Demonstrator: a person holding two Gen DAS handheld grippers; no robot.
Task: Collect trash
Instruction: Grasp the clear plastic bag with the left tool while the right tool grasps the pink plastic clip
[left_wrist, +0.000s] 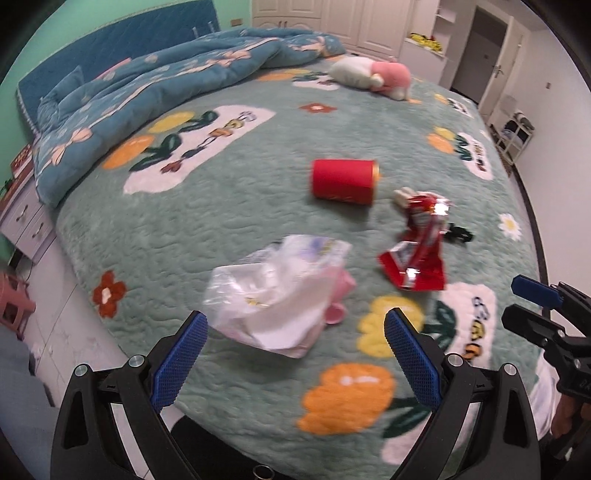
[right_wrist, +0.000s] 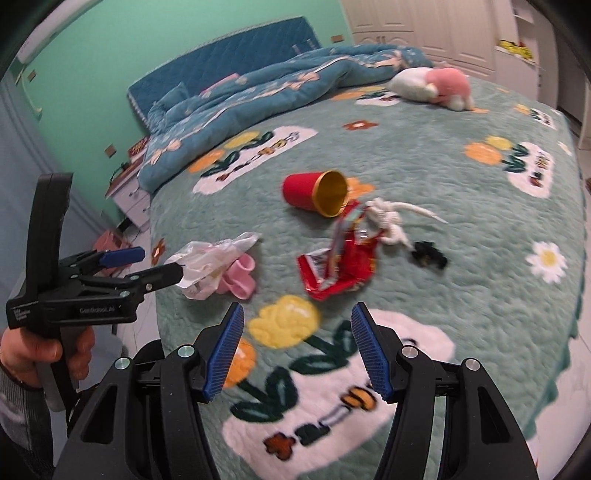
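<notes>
While both tools hover over the near edge of a bed (left_wrist: 258, 206), litter lies scattered across its green flowered cover. A red cup (right_wrist: 314, 194) with a gold lining lies on its side near the middle of the bed, mouth turned toward the right wrist camera; nothing can be seen inside it. Just in front of the cup, a crumpled red wrapper (right_wrist: 338, 266) lies opened out, with a knotted white rope (right_wrist: 391, 221) touching its far side and a small black object (right_wrist: 428, 254) just beside that. To the left, a clear plastic bag (left_wrist: 273, 295) sits bunched over a pair of pink baby shoes (right_wrist: 240, 277).

The left tool (left_wrist: 295, 354) hangs just short of the plastic bag, its blue-padded jaws spread wide and holding nothing. The right tool (right_wrist: 297, 354) is likewise wide apart and empty, pointed toward the red wrapper from above a yellow flower on the cover. A hand (right_wrist: 40, 350) grips the left tool's handle at the edge of the right wrist view.

Farther back, a rumpled blue quilt (left_wrist: 155, 81) is heaped against the headboard (right_wrist: 221, 55), and a pink and white plush toy (left_wrist: 373, 75) lies near the far side. A nightstand (left_wrist: 26, 218) stands beside the bed.
</notes>
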